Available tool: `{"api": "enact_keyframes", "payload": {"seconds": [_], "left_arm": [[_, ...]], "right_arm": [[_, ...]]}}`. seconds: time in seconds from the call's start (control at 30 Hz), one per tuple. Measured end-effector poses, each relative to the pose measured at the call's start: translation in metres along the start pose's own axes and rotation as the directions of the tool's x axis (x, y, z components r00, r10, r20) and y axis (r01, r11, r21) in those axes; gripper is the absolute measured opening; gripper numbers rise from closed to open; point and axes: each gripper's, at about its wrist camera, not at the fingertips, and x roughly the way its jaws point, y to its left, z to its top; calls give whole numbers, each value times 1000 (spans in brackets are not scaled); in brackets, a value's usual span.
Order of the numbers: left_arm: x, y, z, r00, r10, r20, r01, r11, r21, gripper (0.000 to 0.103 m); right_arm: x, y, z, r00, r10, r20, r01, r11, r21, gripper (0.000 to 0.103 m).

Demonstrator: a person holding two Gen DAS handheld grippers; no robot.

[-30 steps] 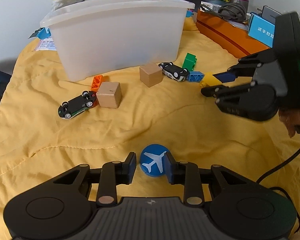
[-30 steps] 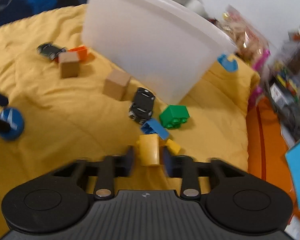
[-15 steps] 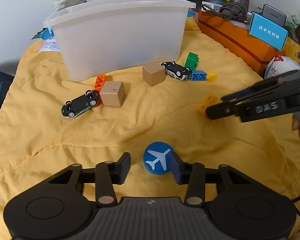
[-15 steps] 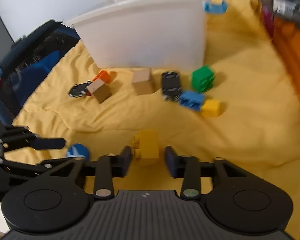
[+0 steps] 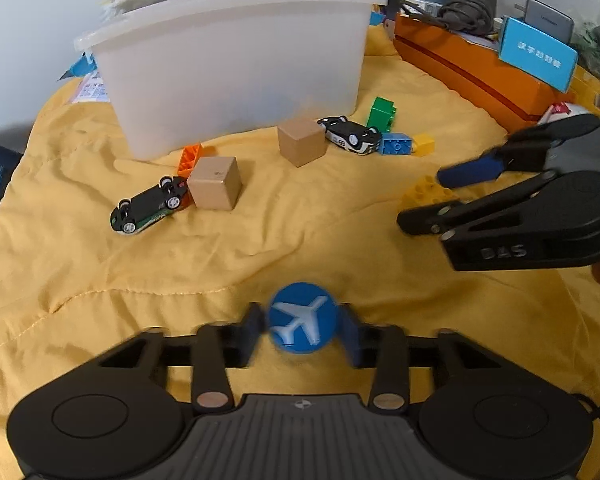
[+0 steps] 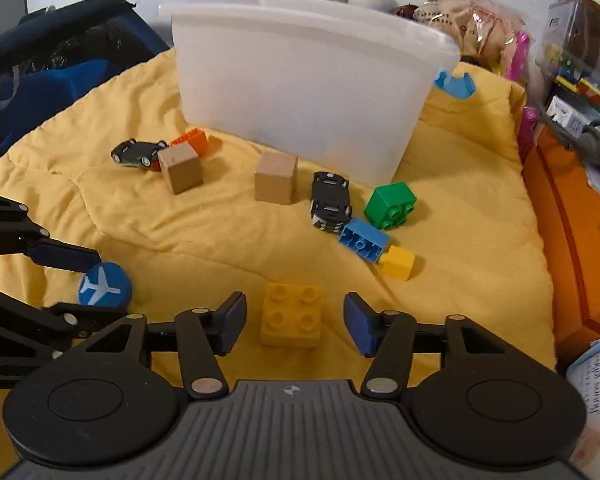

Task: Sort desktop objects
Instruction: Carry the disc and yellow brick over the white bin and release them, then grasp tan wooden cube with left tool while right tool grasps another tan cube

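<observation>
With our right gripper (image 6: 294, 322) opening around it untouched, we judge the yellow brick (image 6: 291, 314) light, rigid, best pinched on its flat sides.

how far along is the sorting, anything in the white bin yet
Nothing shows as done: the white bin's inside is hidden. In hand: the left hand-held gripper is closing around the blue airplane disc; the right hand-held gripper is opening, with the yellow brick loose between its pads. Left on the yellow cloth: two wooden cubes, two toy cars, and the green, blue, orange and small yellow bricks.
</observation>
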Motion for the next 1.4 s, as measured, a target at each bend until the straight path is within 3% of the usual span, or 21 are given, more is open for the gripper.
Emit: {"api": "enact_keyframes", "payload": {"seconds": [0.03,0.13,0.27,0.53,0.63,0.73,0.87,0.93,1.13,1.27,1.4], "left_arm": [[-1,0,0,1000,-6,-3,7,1000,8,41],[-11,4,6,999,-26,22,26,1000,-3,41],[-35,15,37,992,-4,127,3,1000,4,41],[-64,46,135,936,116,332,-134,990,31,41],[-60,56,164,916,166,366,-195,980,45,41],[-44,64,187,906,216,363,-245,969,36,41],[-13,74,202,928,219,301,-235,972,17,42],[-13,73,199,928,210,308,-225,974,16,43],[-37,63,156,926,147,349,-160,987,9,48],[-28,51,112,953,110,284,-119,993,14,49],[10,42,79,984,80,157,-85,996,26,49]], "right_arm": [[3,-1,-1,1000,16,-22,-16,1000,13,35],[-3,-4,-1,999,43,-29,-42,998,36,35],[-28,-9,22,998,5,68,-6,1000,12,35],[-62,-32,98,953,-86,291,85,996,15,35],[-60,-42,120,937,-114,330,104,993,48,35],[-47,-49,140,933,-126,337,104,991,82,35],[-22,-56,157,945,-119,304,79,987,140,36],[-19,-57,158,947,-120,299,78,986,149,41],[-37,-55,133,940,-119,319,81,988,132,42],[-37,-53,100,956,-96,276,59,988,140,42],[-14,-43,70,986,-53,159,31,990,139,42]]}}
